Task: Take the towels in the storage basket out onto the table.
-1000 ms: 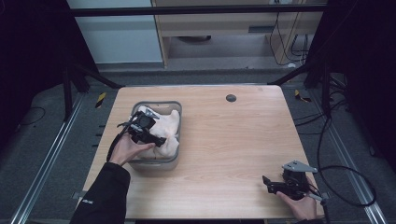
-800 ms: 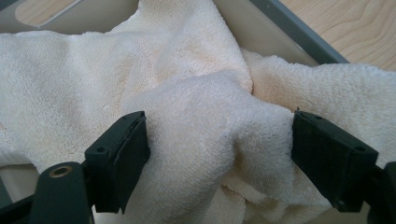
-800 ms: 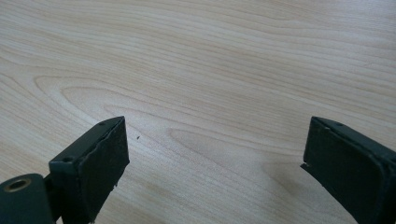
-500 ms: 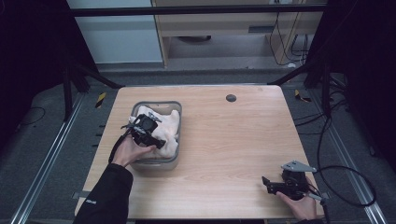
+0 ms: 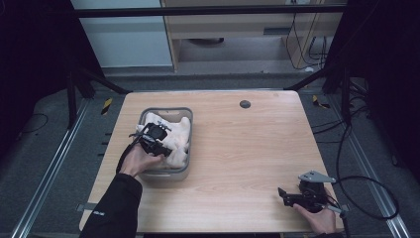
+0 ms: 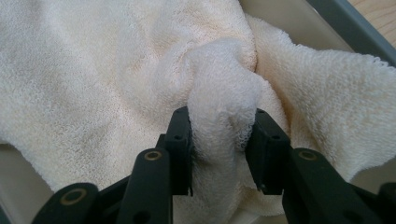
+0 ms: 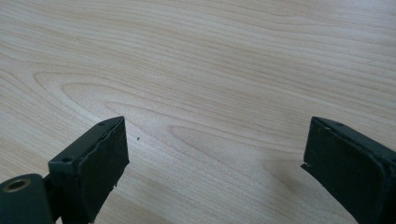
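A cream towel [image 5: 174, 135] lies bunched in a grey bin [image 5: 184, 115] on the left half of the wooden table. My left gripper [image 5: 166, 148] reaches into the bin; its jaws have just been closing and now pinch a raised fold of the towel [image 6: 224, 116] between the pads [image 6: 183, 140]. My right gripper [image 5: 283, 196] rests low over the table near the front right corner, its jaws wide apart [image 7: 212, 154] with only bare wood between them.
A small dark round grommet [image 5: 244, 104] sits in the tabletop toward the back. The table's front edge runs close to my right hand. Dark frame struts and cables stand around the table on the floor.
The left gripper's jaws have closed onto a fold of the towel inside the bin. Both hands have stayed where they were.
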Demonstrator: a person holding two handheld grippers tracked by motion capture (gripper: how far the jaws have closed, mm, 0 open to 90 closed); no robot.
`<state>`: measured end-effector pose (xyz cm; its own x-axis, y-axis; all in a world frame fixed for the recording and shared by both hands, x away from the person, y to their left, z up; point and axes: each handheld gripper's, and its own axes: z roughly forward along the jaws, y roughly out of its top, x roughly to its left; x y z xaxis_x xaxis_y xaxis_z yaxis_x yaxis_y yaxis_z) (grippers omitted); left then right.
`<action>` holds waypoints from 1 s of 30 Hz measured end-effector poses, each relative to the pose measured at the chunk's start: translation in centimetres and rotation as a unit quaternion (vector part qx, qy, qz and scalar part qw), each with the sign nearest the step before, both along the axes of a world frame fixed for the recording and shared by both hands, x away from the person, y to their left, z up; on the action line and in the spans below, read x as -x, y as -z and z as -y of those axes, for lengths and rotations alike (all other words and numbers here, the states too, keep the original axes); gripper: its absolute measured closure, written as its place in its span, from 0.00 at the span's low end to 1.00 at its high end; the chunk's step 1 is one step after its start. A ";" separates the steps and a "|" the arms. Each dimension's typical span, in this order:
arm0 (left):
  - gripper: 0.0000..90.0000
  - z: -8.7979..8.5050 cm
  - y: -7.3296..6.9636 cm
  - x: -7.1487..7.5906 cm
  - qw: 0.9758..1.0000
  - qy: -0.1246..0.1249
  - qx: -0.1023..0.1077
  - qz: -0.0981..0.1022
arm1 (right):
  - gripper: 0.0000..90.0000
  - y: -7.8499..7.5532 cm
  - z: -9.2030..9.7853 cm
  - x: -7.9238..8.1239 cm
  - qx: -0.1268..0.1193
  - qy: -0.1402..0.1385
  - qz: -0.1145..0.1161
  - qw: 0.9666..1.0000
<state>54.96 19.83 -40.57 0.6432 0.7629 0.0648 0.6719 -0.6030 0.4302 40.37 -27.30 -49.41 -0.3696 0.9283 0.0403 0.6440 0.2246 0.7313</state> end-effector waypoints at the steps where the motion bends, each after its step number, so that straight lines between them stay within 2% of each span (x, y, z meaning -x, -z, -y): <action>1: 0.73 0.0 0.0 0.0 1.000 0.000 0.000 0.000 | 0.07 0.0 0.0 0.0 0.000 0.000 0.000 1.000; 3: 0.75 -0.1 -0.1 0.1 1.000 0.000 0.003 0.002 | 0.07 0.0 0.0 0.0 0.000 0.000 0.000 1.000; 9: 0.78 -0.6 -1.2 0.7 0.999 -0.003 0.026 0.026 | 0.07 0.0 0.0 0.0 -0.001 -0.002 0.000 1.000; 10: 0.78 -0.8 -1.8 0.8 0.999 -0.002 0.030 0.035 | 0.07 0.0 0.0 0.0 -0.001 -0.001 -0.002 1.000; 13: 0.78 -0.8 -2.4 1.0 0.999 -0.002 0.032 0.039 | 0.07 0.0 0.0 0.0 0.000 -0.002 0.000 1.000; 17: 0.79 -0.8 -3.9 1.4 0.998 0.002 0.034 0.057 | 0.07 0.0 0.1 0.0 0.000 -0.002 0.001 1.000; 18: 0.79 -0.7 -4.6 1.7 0.997 0.004 0.037 0.065 | 0.07 0.0 0.1 0.0 0.000 -0.002 0.001 1.000; 19: 0.79 -0.7 -4.6 1.7 0.997 0.004 0.037 0.065 | 0.07 0.0 0.1 0.0 0.000 -0.002 0.001 1.000; 20: 0.79 -0.8 -5.5 1.9 0.996 0.007 0.040 0.073 | 0.07 0.0 0.1 0.0 -0.001 -0.002 0.000 1.000; 21: 0.79 -0.8 -5.5 1.9 0.996 0.007 0.040 0.073 | 0.07 0.0 0.1 0.0 -0.001 -0.002 0.000 1.000; 22: 0.79 -0.8 -6.1 2.1 0.996 0.008 0.041 0.080 | 0.07 -0.1 0.1 0.0 -0.002 -0.002 0.000 1.000; 23: 0.79 -0.8 -6.1 2.1 0.996 0.008 0.041 0.080 | 0.07 -0.1 0.1 0.0 -0.002 -0.002 0.000 1.000; 24: 0.79 -1.1 -6.9 2.2 0.995 0.007 0.044 0.086 | 0.07 0.0 0.1 0.0 -0.001 -0.002 0.000 1.000; 27: 0.79 -1.3 -7.4 2.3 0.995 0.005 0.047 0.089 | 0.07 -0.1 0.1 0.0 -0.002 -0.002 0.000 1.000; 28: 0.79 -1.6 -8.0 2.4 0.994 0.004 0.051 0.097 | 0.07 0.0 0.1 0.0 0.000 -0.002 0.001 1.000; 30: 0.79 -1.8 -8.5 2.6 0.994 0.002 0.056 0.099 | 0.07 0.0 0.1 0.0 0.000 -0.002 0.001 1.000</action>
<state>52.40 21.59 -32.10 0.6293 0.7700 0.1054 0.5651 -0.5464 0.6181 40.39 -27.37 -49.37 -0.3735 0.9268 0.0399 0.6414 0.2269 0.7329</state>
